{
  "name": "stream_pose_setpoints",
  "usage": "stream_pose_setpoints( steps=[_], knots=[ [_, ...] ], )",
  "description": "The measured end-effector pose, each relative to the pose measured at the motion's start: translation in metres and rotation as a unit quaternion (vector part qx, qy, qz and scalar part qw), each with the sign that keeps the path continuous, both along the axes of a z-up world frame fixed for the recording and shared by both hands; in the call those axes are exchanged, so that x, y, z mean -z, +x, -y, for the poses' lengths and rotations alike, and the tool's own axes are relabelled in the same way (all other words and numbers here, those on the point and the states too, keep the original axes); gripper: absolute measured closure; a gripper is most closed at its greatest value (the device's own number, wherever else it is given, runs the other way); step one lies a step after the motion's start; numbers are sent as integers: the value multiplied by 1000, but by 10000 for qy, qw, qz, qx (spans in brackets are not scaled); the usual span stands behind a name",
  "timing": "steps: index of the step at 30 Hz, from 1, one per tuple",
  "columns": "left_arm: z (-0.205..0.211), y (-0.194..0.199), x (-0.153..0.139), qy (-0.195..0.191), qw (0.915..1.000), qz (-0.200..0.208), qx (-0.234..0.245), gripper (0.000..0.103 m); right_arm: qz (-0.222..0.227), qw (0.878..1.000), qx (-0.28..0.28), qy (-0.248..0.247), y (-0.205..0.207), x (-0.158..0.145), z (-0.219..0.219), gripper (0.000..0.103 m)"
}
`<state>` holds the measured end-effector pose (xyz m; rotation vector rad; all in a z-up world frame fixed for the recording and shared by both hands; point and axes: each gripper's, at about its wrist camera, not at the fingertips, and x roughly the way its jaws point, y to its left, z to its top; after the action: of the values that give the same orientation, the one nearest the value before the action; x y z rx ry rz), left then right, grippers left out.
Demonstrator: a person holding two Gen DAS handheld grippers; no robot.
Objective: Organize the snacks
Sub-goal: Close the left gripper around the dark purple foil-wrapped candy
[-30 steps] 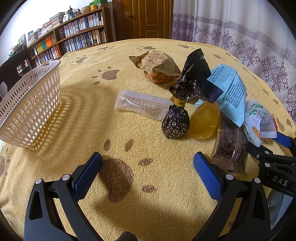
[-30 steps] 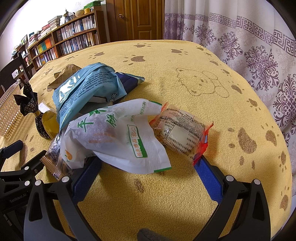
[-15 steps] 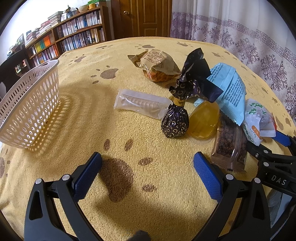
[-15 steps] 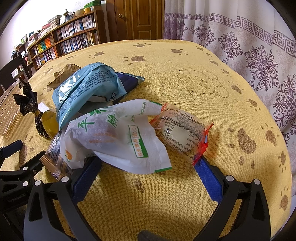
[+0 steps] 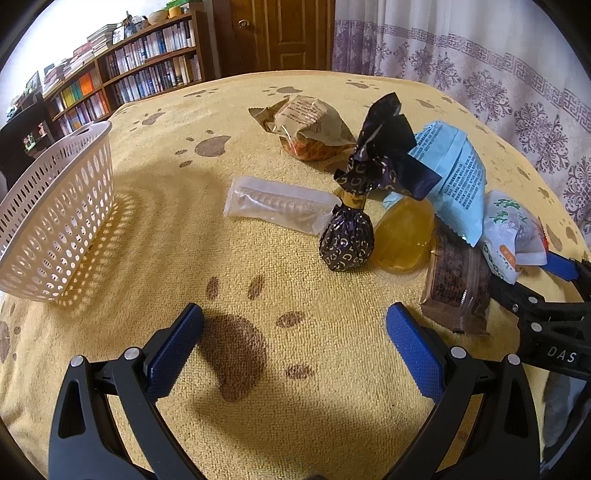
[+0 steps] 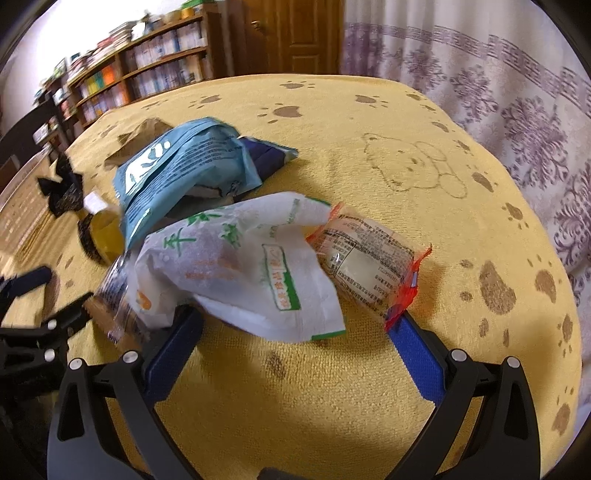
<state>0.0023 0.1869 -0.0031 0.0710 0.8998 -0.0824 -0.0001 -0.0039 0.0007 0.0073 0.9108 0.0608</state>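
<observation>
Snacks lie on a yellow paw-print cloth (image 5: pixel 155 229). In the left wrist view a dark gold-patterned wrapped ball (image 5: pixel 347 240) stands beside a clear long packet (image 5: pixel 277 208), a yellow jelly cup (image 5: pixel 404 236), a brown paper bun (image 5: pixel 314 123), a light blue bag (image 5: pixel 456 173) and a brown bar (image 5: pixel 456 284). My left gripper (image 5: pixel 291 347) is open, short of them. My right gripper (image 6: pixel 295 350) is open just before a white green-printed bag (image 6: pixel 243 266) and a clear red-edged packet (image 6: pixel 369 264). The light blue bag (image 6: pixel 188 170) lies behind.
A white perforated basket (image 5: pixel 55 225) stands at the left of the cloth. Bookshelves (image 5: pixel 122 81), a wooden door (image 5: pixel 273 33) and patterned curtains (image 5: pixel 480 74) surround the bed. The right gripper's frame (image 5: pixel 546 325) shows at the right edge of the left wrist view.
The right wrist view has tilted and shifted slightly, now blurred at the left; both grippers stay open. The left gripper has barely moved.
</observation>
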Motion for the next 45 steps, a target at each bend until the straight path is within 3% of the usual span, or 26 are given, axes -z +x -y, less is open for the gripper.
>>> stream_pose_setpoints(
  steps=[6, 12, 14, 16, 22, 27, 32, 37, 45],
  knots=[
    [-13, -5, -5, -407, 9990, 71, 161, 2, -91, 9970, -766, 50, -9, -3, 9, 5],
    [-9, 3, -13, -255, 9991, 218, 277, 6, -15, 9963, -856, -104, -18, -1, 6, 5],
    [-5, 9, -13, -225, 9990, 206, 320, 19, 2, 9962, -864, -104, -19, -1, 7, 5],
    [-4, 17, -11, -291, 9990, 105, 320, 26, 9, 9962, -859, -124, -17, -1, 8, 5],
    [3, 31, -12, -336, 9988, 160, 310, 43, 30, 9963, -844, -154, -18, 0, 7, 5],
    [6, 46, -12, -403, 9986, 241, 249, 49, 38, 9963, -844, -158, -19, 0, 6, 5],
    [1, 49, -13, -675, 9969, 297, 286, 72, 13, 9955, -940, -98, -18, -2, 8, 5],
    [-5, 39, -17, -858, 9948, 439, 337, 72, 19, 9945, -1043, 66, -26, -9, 28, 5],
    [-12, 14, -34, -797, 9935, 724, 366, 72, 306, 9913, -784, 1014, -28, -33, 58, 5]
  ],
)
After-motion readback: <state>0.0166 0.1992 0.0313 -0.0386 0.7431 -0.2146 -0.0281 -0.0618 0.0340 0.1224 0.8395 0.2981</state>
